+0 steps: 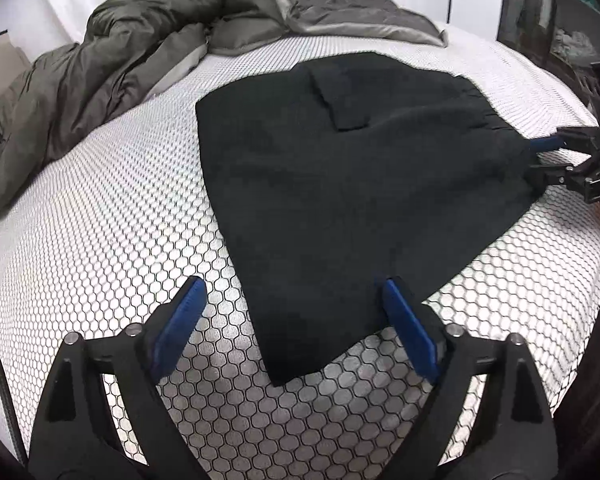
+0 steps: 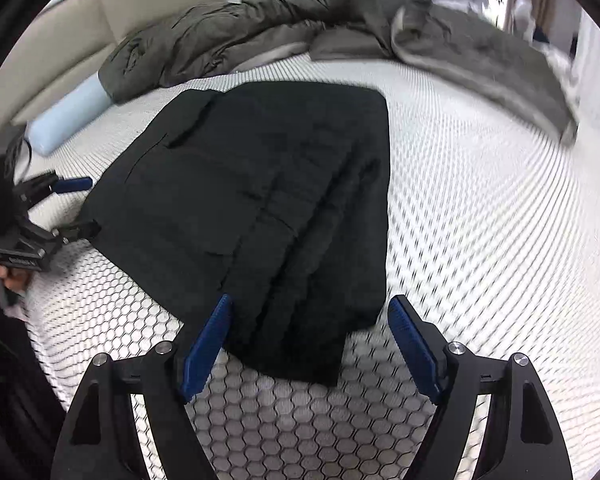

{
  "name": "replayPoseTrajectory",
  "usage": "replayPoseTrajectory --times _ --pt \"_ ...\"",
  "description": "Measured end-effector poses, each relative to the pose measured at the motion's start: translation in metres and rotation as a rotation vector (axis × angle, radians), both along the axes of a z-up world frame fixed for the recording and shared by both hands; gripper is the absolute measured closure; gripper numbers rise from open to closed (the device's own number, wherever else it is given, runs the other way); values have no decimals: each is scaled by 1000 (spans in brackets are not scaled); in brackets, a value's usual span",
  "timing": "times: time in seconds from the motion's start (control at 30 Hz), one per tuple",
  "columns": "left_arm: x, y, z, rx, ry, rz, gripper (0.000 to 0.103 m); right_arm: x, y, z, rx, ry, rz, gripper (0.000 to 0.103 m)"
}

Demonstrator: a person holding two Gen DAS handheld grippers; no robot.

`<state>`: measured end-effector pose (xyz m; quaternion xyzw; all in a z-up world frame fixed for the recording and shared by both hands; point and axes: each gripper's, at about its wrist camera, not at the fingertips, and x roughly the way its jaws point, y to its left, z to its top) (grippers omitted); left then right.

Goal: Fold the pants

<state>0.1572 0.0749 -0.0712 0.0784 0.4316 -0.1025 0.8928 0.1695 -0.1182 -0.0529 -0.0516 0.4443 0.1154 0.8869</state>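
The pants point(image 1: 340, 184) lie folded into a compact dark stack on the honeycomb-patterned mattress point(image 1: 100, 208).

**Left gripper** point(image 1: 292, 320): jaws stand wide apart and hold nothing. One corner of the stack lies between the two blue pads, nearer the right-hand pad; no pad presses on the cloth.

**Right gripper** point(image 2: 312, 336): jaws stand wide apart and hold nothing. The waistband end of the stack lies between the pads, with its gathered edge just ahead of the left-hand pad.

**Surroundings:** an olive duvet point(image 1: 112, 52) is bunched beyond the stack, well clear of both jaws. A pale blue bolster point(image 2: 66, 114) lies to the far left of the right jaws.

**Hazards from this state:**
- An open pad dragging across the top layer during withdrawal is likely to peel the fold open.
- Closing on a single layer only, then lifting, would probably unroll the stack.
- The right-wrist view is motion-blurred; edge positions there are uncertain, so a re-grip may miss.
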Motion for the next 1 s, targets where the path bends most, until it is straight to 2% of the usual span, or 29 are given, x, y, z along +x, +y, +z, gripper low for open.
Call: replayPoseTrajectory --times 0.07,0.1,0.13,0.27,0.37,0.43,0.53,0.6,0.63,0.83,1.0 --pt "1 0 1 -6 3 7 14 8 -4 -2 49 14 -4 25" --pt "2 -1 0 -4 2 7 14 8 -6 -1 73 12 7 31" --pt "3 -3 -1 1 3 6 14 8 -6 -1 97 12 26 49" --pt "1 -3 4 5 -24 17 14 8 -10 -1 119 12 38 50" --pt "-12 -3 14 4 -80 55 14 -3 -5 14 96 -62 22 41" --pt "-23 -1 23 -35 -130 70 12 -17 -6 29 106 -138 2 37" --pt "-44 -1 35 -108 -218 95 2 -40 -9 44 132 -239 -22 13" --pt "-57 0 40 -149 -273 112 1 -60 -10 52 149 -334 -38 5" --pt "-63 0 42 -167 -296 126 1 -66 -11 53 151 -354 -44 0" --pt "-79 -4 48 -236 -387 199 1 -81 0 53 131 -404 -35 0" --pt "-73 -14 48 -176 -406 203 1 -75 18 47 134 -418 0 0"
